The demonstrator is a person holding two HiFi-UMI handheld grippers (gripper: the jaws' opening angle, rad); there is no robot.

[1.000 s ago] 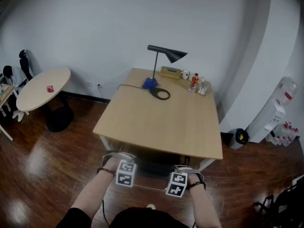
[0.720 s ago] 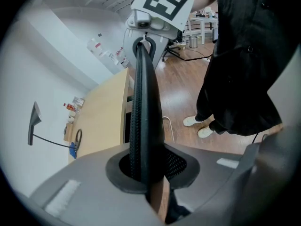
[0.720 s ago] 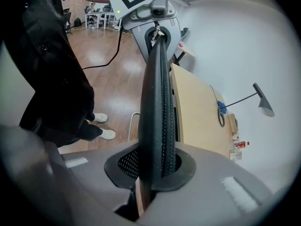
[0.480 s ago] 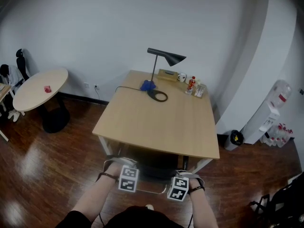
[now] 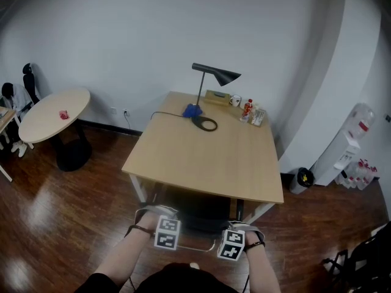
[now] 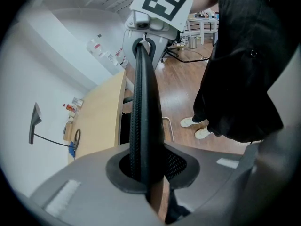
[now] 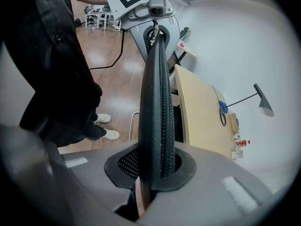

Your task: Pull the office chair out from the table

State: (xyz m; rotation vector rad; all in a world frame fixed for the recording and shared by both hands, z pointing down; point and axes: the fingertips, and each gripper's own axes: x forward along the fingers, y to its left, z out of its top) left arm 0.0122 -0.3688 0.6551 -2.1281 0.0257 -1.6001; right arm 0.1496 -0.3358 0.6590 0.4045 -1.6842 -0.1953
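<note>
The black mesh office chair (image 5: 197,215) stands at the near edge of the light wooden table (image 5: 208,157), its seat under the top. Both grippers hold the top rim of its back. My left gripper (image 5: 166,232) is shut on the left part of the rim, my right gripper (image 5: 231,243) on the right part. In the left gripper view the ribbed black rim (image 6: 142,102) runs from my left gripper (image 6: 143,173) up to the right gripper (image 6: 149,18). The right gripper view shows my right gripper (image 7: 157,171) pressed on the same rim (image 7: 157,98).
A black desk lamp (image 5: 215,75), a blue object (image 5: 192,110), a mug and bottles stand at the table's far end. A round table (image 5: 52,115) is at left, a water dispenser (image 5: 351,142) and a bin (image 5: 302,177) at right. My feet (image 6: 197,126) stand on the wooden floor behind the chair.
Both grippers have come back a little toward me with the chair's back rim held between them. The gap between the table's near edge and the chair back is slightly wider.
</note>
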